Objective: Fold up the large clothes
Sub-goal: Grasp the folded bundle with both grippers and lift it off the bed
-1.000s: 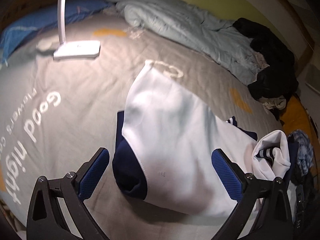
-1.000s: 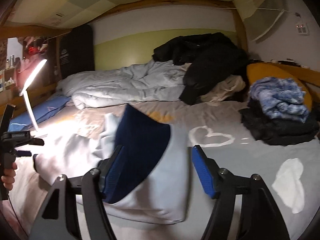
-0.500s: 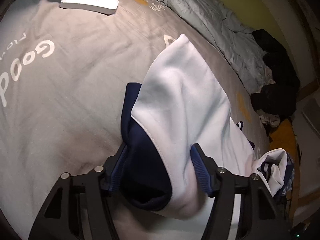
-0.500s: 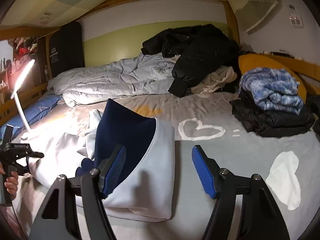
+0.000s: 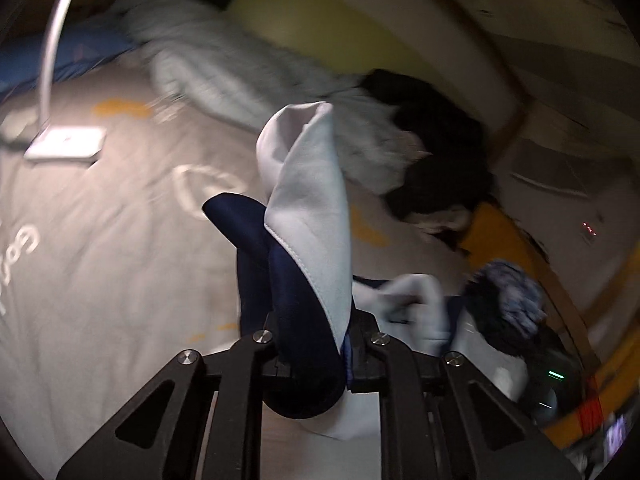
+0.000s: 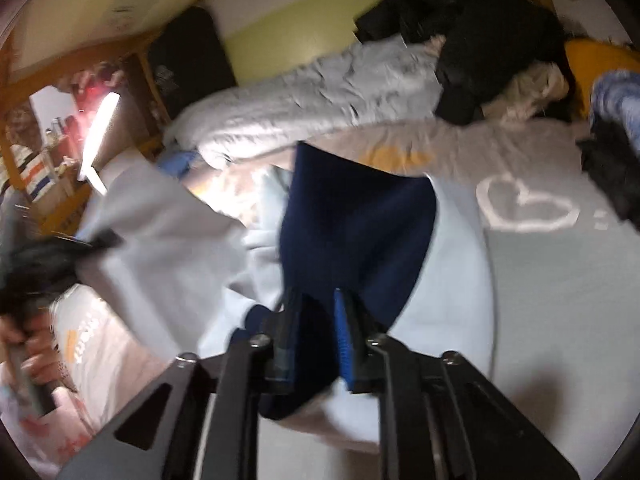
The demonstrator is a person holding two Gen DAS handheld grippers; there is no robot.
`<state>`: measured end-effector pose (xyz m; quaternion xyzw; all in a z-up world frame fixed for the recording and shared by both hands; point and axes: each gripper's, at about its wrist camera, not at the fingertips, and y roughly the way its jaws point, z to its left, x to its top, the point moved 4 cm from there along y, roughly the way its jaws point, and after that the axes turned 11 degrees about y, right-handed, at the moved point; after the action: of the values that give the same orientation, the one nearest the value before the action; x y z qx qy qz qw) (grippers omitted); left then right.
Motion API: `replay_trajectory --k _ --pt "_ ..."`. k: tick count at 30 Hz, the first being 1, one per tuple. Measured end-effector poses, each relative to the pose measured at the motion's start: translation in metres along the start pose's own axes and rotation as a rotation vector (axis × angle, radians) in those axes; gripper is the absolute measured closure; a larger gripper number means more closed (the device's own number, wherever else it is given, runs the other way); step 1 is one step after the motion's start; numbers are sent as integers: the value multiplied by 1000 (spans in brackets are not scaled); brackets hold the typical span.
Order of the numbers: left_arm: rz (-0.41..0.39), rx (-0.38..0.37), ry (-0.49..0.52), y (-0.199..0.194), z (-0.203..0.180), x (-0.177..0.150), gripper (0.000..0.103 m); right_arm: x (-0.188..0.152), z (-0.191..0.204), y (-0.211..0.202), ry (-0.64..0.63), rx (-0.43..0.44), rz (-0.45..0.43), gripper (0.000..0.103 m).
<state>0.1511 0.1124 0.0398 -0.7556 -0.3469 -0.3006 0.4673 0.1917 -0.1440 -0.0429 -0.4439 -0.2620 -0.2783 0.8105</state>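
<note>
A white sweatshirt with navy panels (image 5: pixel 308 208) is lifted off the grey bedsheet (image 5: pixel 100 248). My left gripper (image 5: pixel 310 344) is shut on its navy and white edge, and the cloth stands up in a fold above the jaws. In the right wrist view the same sweatshirt (image 6: pixel 360 224) spreads across the bed. My right gripper (image 6: pixel 316 320) is shut on a navy part of it. The left gripper and the hand holding it (image 6: pixel 36 268) show blurred at the left, with white cloth stretched toward them.
A white desk lamp (image 5: pixel 64 144) stands on the sheet at the left. A rumpled pale duvet (image 5: pixel 240 76) and a black jacket (image 5: pixel 432 128) lie along the wall. Folded clothes (image 5: pixel 504 300) are stacked at the right. A heart print (image 6: pixel 524 208) marks the sheet.
Both grippers have closed on the sweatshirt, the right from wide open. The left has raised its edge off the bed. Both views have swung and are blurred.
</note>
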Motion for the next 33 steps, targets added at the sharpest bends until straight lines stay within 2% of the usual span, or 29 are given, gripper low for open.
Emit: replay_trajectory --k 4,9,12,14,17,20,22,24,26,29,33 --pt "1 -56 88 -2 -43 4 91 -2 1 16 -19 -37 29 93" --pt "47 -181 162 15 -107 -1 93 -1 -3 18 -7 -20 40 93" --pt "103 -267 133 33 -139 -13 93 1 -7 17 13 2 51 93" --pt "124 -290 118 47 -155 -20 93 9 -14 7 75 29 59 95" --pt "146 -315 117 65 -173 -27 93 36 -40 -33 203 26 -31 94" --pt "177 -358 147 85 -194 -36 93 67 -76 -84 196 -123 -192 92" --pt "225 -363 174 100 -208 -49 93 76 -100 -101 246 -160 -232 92" --pt "279 -352 174 113 -213 -64 93 79 -127 -110 355 -141 -231 92" --pt "302 -339 177 123 -213 -76 94 81 -141 -112 405 -150 -242 92" --pt "312 -335 175 131 -211 -85 94 83 -138 -112 383 -174 -250 92" --pt "310 -316 214 132 -211 -88 91 81 -116 -111 286 -187 -259 92"
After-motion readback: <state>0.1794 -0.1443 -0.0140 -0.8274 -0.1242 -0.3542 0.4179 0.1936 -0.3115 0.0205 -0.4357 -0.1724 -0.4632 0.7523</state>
